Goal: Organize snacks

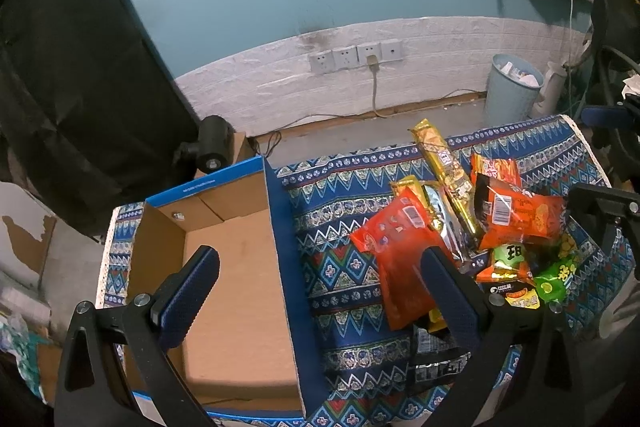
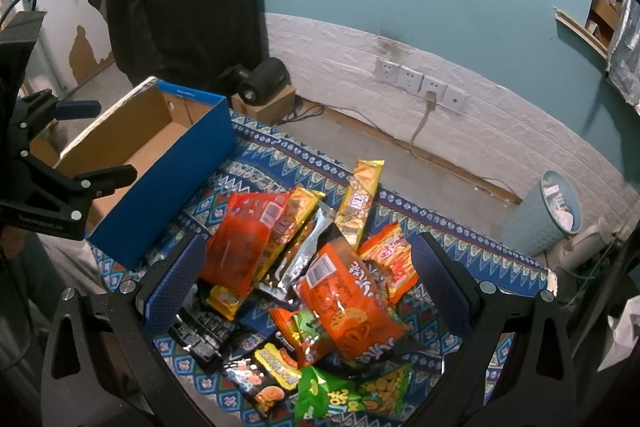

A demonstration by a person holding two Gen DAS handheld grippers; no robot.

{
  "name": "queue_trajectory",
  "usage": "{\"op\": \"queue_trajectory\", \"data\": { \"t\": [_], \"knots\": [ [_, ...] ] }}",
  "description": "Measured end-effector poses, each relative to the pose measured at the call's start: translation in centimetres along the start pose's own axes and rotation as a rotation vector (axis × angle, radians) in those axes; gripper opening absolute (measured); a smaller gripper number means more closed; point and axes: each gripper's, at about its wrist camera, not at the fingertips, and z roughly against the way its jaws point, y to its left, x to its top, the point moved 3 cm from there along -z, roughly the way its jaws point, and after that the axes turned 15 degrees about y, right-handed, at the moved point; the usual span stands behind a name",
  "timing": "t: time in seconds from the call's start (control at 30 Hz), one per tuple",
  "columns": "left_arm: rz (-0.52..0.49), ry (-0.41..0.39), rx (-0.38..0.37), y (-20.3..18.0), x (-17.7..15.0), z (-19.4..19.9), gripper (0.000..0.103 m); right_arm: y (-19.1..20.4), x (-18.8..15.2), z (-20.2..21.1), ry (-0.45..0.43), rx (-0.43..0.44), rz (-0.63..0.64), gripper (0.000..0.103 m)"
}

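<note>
A blue cardboard box (image 1: 280, 247) (image 2: 176, 163) with a bare brown inside sits on the left of the patterned cloth. A heap of snack packets lies to its right: a red-orange pouch (image 1: 396, 255) (image 2: 240, 247), a long gold bar (image 1: 444, 171) (image 2: 360, 199), an orange bag (image 1: 520, 215) (image 2: 352, 307), green packets (image 2: 340, 395) and dark ones (image 2: 204, 331). My left gripper (image 1: 320, 283) hangs open, one finger over the box, the other over the red-orange pouch. My right gripper (image 2: 308, 275) is open above the heap, holding nothing.
The cloth-covered table (image 1: 340, 187) ends near a white brick wall with sockets (image 1: 356, 57). A pale blue waste bin (image 1: 512, 87) (image 2: 540, 215) stands on the floor at the right. A black lamp on a small carton (image 2: 264, 79) and a dark curtain (image 1: 72, 75) are behind the box.
</note>
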Motion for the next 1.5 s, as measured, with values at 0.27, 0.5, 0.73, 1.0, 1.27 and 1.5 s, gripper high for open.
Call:
{"op": "queue_trajectory", "data": {
  "t": [0.27, 0.5, 0.73, 1.0, 1.27, 1.5],
  "knots": [
    [0.005, 0.017, -0.009, 0.09, 0.03, -0.18, 0.102, 0.15, -0.17, -0.23, 0.007, 0.002, 0.003, 0.1],
    [0.006, 0.021, -0.011, 0.09, -0.01, -0.33, 0.102, 0.36, -0.26, -0.21, 0.009, 0.002, 0.011, 0.1],
    [0.004, 0.022, -0.009, 0.15, 0.02, -0.38, 0.102, 0.37, -0.2, -0.24, 0.01, 0.003, 0.01, 0.1],
    [0.0, 0.025, -0.005, 0.01, 0.04, -0.46, 0.102, 0.39, -0.22, -0.19, 0.012, 0.005, 0.012, 0.1],
    [-0.002, 0.026, -0.003, 0.0, 0.08, -0.55, 0.102, 0.4, -0.22, -0.16, 0.012, 0.005, 0.012, 0.1],
    [-0.002, 0.027, -0.003, 0.0, 0.05, -0.57, 0.102, 0.35, -0.23, -0.15, 0.013, 0.004, 0.013, 0.1]
  ]
}}
